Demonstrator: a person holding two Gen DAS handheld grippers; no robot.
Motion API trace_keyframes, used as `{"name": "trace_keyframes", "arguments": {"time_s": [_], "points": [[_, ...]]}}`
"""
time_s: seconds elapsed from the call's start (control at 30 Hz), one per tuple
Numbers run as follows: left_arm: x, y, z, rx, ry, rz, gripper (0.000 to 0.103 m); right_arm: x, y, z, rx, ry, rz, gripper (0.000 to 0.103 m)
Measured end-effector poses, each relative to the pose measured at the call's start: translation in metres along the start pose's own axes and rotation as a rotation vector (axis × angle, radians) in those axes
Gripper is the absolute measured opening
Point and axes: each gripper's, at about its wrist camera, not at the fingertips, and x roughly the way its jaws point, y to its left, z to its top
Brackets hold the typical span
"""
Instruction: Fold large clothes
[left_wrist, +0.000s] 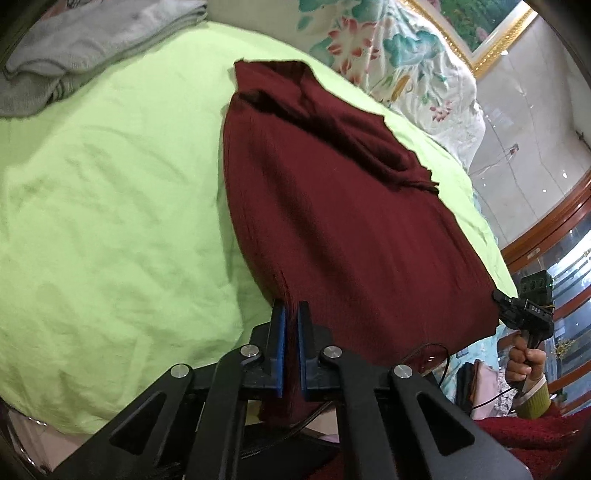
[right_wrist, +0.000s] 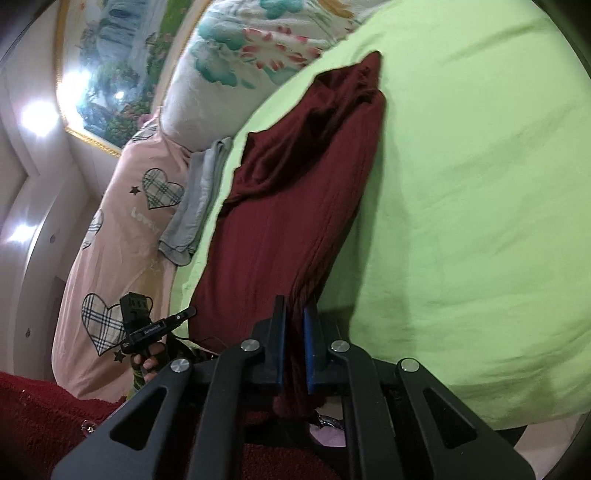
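Maroon garment (left_wrist: 332, 221) (folded lengthwise) on green sheet (left_wrist: 110, 221) — left gripper (left_wrist: 291, 321), right gripper (right_wrist: 295, 325) both clamped on hem

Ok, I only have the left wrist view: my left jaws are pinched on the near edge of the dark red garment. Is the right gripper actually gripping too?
Observer: Yes. The right gripper is shut on the dark red garment, with a fold of the near edge between its blue pads.
Operator: What lies beyond the garment on that side?
Observer: A folded grey cloth at the edge of the green sheet, partly on a pink cover with checked hearts.
Operator: Does the left gripper show in the right view?
Observer: Yes, the left gripper sits at the garment's other near corner.
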Motion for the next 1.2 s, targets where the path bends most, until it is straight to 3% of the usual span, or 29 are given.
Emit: {"name": "trace_keyframes", "arguments": {"time_s": [0.1, 0.13, 0.27, 0.37, 0.4, 0.43, 0.67, 0.93, 1.2], "points": [[0.007, 0.01, 0.0, -0.038, 0.031, -0.01, 0.01, 0.007, -0.012, -0.004, 0.02, 0.051, -0.029, 0.015], [0.01, 0.013, 0.0, -0.048, 0.038, -0.009, 0.013, 0.007, -0.014, -0.005, 0.022, 0.058, -0.034, 0.023], [0.016, 0.016, -0.001, -0.06, 0.064, -0.031, 0.02, 0.006, -0.019, -0.011, 0.017, 0.066, -0.01, 0.023], [0.02, 0.006, 0.0, -0.021, 0.056, -0.018, 0.015, 0.012, -0.017, -0.01, 0.011, 0.075, -0.003, 0.021], [0.02, 0.001, 0.001, -0.002, 0.046, -0.012, 0.008, 0.014, -0.015, -0.01, 0.008, 0.074, 0.007, 0.015], [0.019, -0.002, 0.001, 0.005, 0.037, -0.012, 0.007, 0.014, -0.013, -0.01, 0.007, 0.071, 0.017, 0.008], [-0.021, -0.012, 0.02, -0.027, -0.103, -0.059, 0.005, -0.01, 0.006, 0.012, 0.017, -0.062, 0.173, 0.008], [-0.041, -0.047, 0.09, 0.025, -0.269, -0.101, 0.005, -0.009, 0.03, 0.068, -0.008, -0.164, 0.255, 0.008], [0.011, -0.05, 0.2, 0.001, -0.338, -0.06, 0.004, 0.033, 0.026, 0.174, 0.006, -0.231, 0.196, 0.008]]}}
